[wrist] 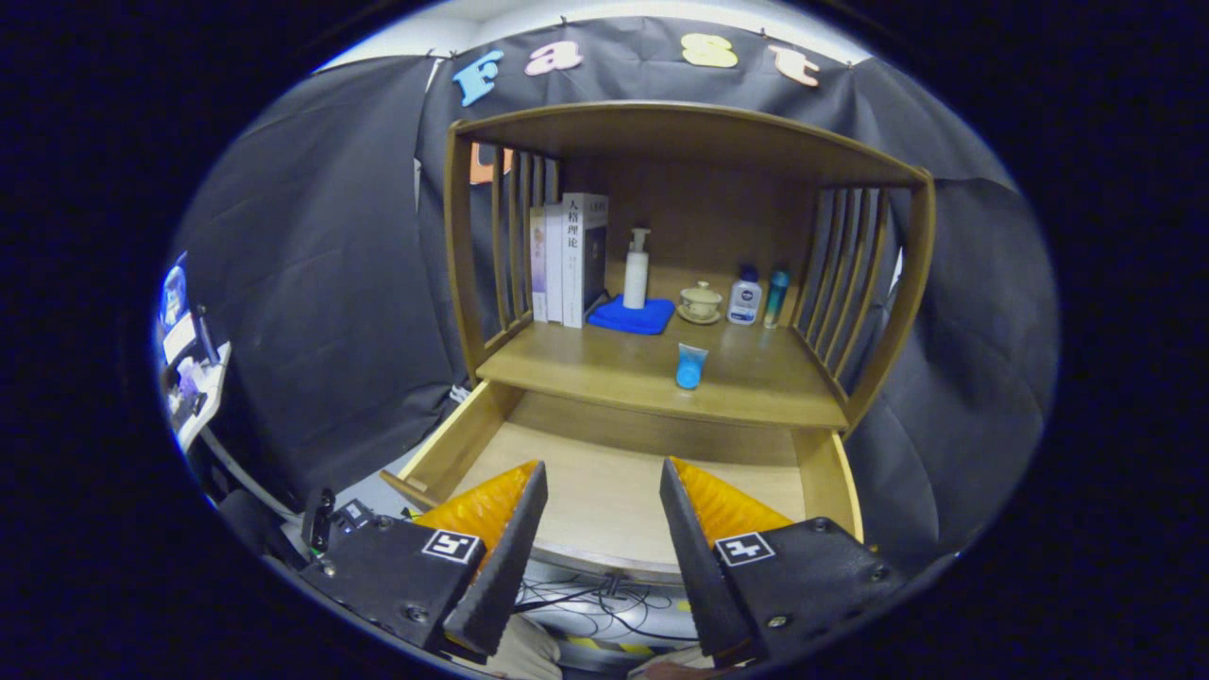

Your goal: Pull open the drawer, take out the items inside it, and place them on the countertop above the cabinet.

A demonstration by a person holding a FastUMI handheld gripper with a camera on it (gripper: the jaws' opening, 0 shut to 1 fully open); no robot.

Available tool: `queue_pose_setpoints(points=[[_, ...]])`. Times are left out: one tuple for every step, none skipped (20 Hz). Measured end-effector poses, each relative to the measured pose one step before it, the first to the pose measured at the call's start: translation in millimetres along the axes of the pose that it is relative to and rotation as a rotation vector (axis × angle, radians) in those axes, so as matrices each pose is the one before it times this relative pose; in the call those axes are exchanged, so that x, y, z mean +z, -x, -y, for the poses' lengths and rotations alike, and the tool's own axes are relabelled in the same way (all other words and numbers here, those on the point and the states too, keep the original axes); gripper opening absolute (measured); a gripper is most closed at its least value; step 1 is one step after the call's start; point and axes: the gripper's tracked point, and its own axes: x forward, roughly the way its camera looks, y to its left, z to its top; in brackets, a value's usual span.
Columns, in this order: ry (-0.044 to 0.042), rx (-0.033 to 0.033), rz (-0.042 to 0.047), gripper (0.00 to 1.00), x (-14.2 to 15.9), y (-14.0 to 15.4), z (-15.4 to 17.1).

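The wooden drawer (453,439) stands pulled out below the cabinet's countertop (604,373). Its bare bottom shows between my fingers. A small blue tube (689,365) stands cap-down on the countertop near its front edge. My gripper (602,472) hovers above the drawer's front part, open, with nothing between its fingers.
At the back of the countertop stand three upright books (567,257), a white pump bottle (637,269) on a blue cloth (633,316), a lidded tea cup (700,302), a small white bottle (744,297) and a teal bottle (774,297). Slatted wooden sides (831,293) and a top board enclose it. Cables (586,600) lie on the floor below.
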Motion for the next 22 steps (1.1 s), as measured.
queue_pose_setpoints(points=[[0.00302,0.00223,0.01273,0.77,-11.38,1.27,-1.53],[0.00482,-0.00266,0.01209,0.77,-9.58,0.7,-2.0],[0.00668,-0.00227,0.01508,0.77,-7.56,0.34,-0.42],[-0.00351,-0.01093,0.01611,0.77,-9.02,0.6,2.09],[-0.02021,-0.01388,0.02628,0.76,-6.15,0.67,1.76],[-0.02404,0.00067,0.02764,0.77,-4.95,0.05,-0.36],[-0.02535,-0.00361,0.01996,0.77,-5.19,-1.72,-0.21],[-0.0129,-0.01322,0.01282,0.84,-6.71,2.01,5.57],[-0.01023,-0.01544,0.01193,0.92,-7.14,-0.74,4.18],[-0.0021,-0.01571,0.01511,1.0,-6.09,-0.72,3.45],[0.00129,-0.01415,0.01523,1.0,-6.34,-0.95,1.9],[0.00509,-0.00578,0.00872,1.0,-7.59,0.37,0.43],[0.00165,-0.00444,0.01996,1.0,-5.64,0.75,-0.6],[0.00079,-0.00109,0.01144,1.0,-7.19,0.9,-1.16],[-0.00572,0.00451,0.01245,1.0,-7.23,0.67,-2.8],[-0.00762,0.0044,0.00591,1.0,-7.44,-0.29,-2.37],[-0.00769,0.00492,0.00596,1.0,-7.39,-1.24,-1.88],[-0.00485,-0.00526,0.00753,1.0,-5.17,-1.95,1.16],[-0.00383,-0.00475,-0.00098,1.0,-5.83,-2.73,1.67],[-0.00329,-0.00211,0.00872,1.0,-5.15,-3.34,0.08],[0.00013,-0.00263,-0.00374,1.0,-5.75,-3.25,1.39],[0.00159,0.01042,0.0027,1.0,-4.29,-1.93,-1.95]])
